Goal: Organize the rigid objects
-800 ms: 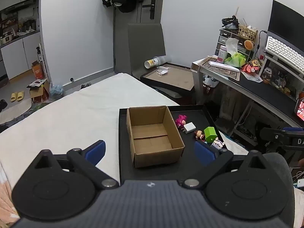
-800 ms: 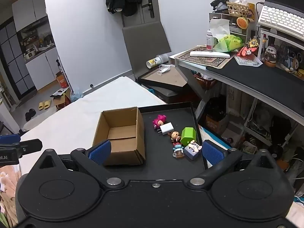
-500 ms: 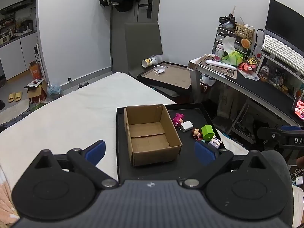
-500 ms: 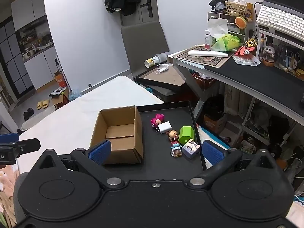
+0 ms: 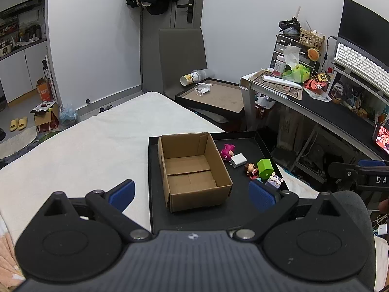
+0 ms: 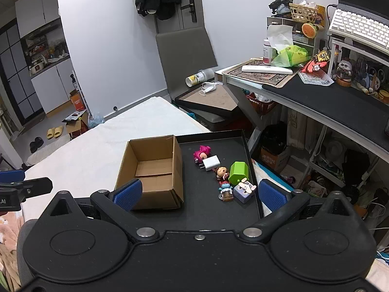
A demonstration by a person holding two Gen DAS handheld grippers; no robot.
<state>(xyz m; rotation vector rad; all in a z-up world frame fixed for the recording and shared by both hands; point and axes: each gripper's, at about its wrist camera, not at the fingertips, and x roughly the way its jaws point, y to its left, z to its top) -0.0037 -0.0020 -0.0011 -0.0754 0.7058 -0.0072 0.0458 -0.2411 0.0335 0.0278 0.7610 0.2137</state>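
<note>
On black tray (image 6: 245, 143): empty cardboard box (image 6: 155, 170)

**Open box and small toys on a black tray**

The left gripper (image 5: 192, 192) hangs wide open above the tray (image 5: 155, 194). A cardboard box (image 5: 192, 170) fills the tray's left side; a pink toy (image 5: 227, 149), white charger (image 5: 238, 160) and green block (image 5: 266, 168) line its right edge.

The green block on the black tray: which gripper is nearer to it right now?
Right, as far as these views show. The right gripper hangs open with the green block just ahead, toward its right finger. The left gripper faces the cardboard box, the block off to its right.
</note>
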